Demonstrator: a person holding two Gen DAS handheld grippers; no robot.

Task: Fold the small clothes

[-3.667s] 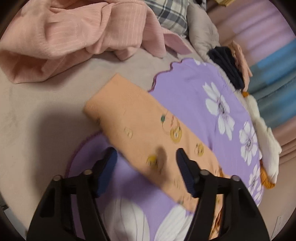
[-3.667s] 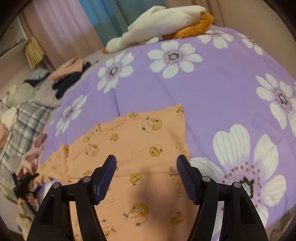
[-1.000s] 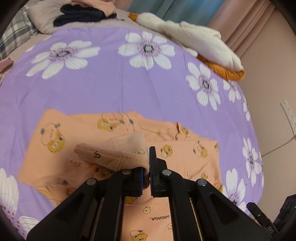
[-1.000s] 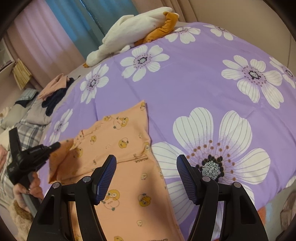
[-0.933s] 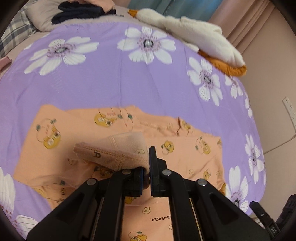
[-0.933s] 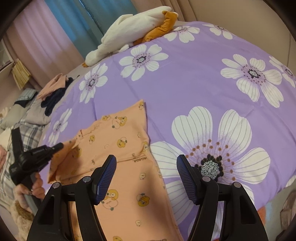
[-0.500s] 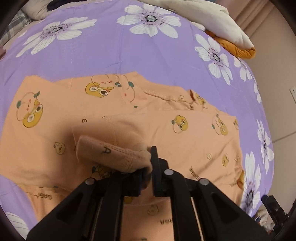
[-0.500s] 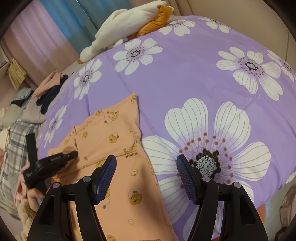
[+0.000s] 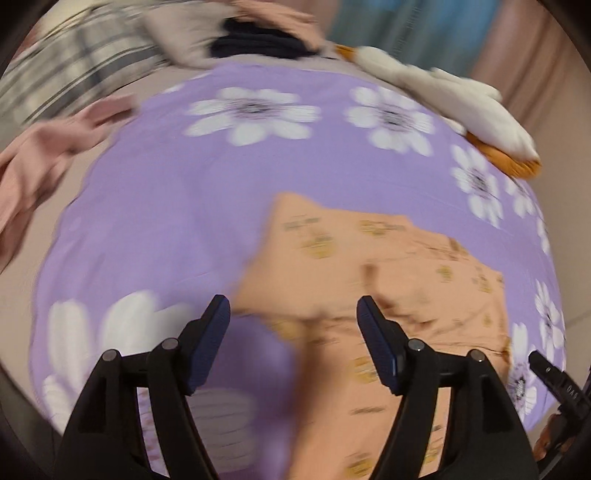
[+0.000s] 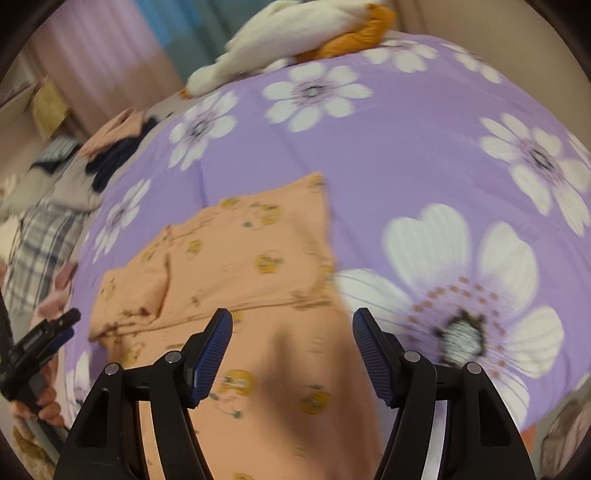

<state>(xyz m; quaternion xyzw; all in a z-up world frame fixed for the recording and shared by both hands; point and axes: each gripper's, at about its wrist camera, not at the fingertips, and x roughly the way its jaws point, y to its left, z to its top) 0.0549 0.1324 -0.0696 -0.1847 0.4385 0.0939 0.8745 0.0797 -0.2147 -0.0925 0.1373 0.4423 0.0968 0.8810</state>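
Orange child's garment (image 10: 255,258) with small yellow cartoon prints lies flat on the purple flowered bedspread (image 10: 406,147), one sleeve folded in over the body at its left end. In the right wrist view it spreads from under the right tool (image 10: 291,350) out to the far left; cloth shows between that tool's fingers, pads apart and clear of it, grasping nothing. In the left wrist view the garment (image 9: 369,266) sits just beyond and right of the left tool (image 9: 293,343), whose jaws are opening; nothing is pinched, only cloth and bedspread seen through the gap. Left tool also shows at the left edge of the right view (image 10: 55,332), in a person's hand (image 10: 40,406). Printed lettering on the garment is too blurred to read. Far edge of bed: white and orange plush toy (image 10: 303,26). Far left: dark and plaid clothes (image 10: 44,229), pink garment (image 9: 40,155).
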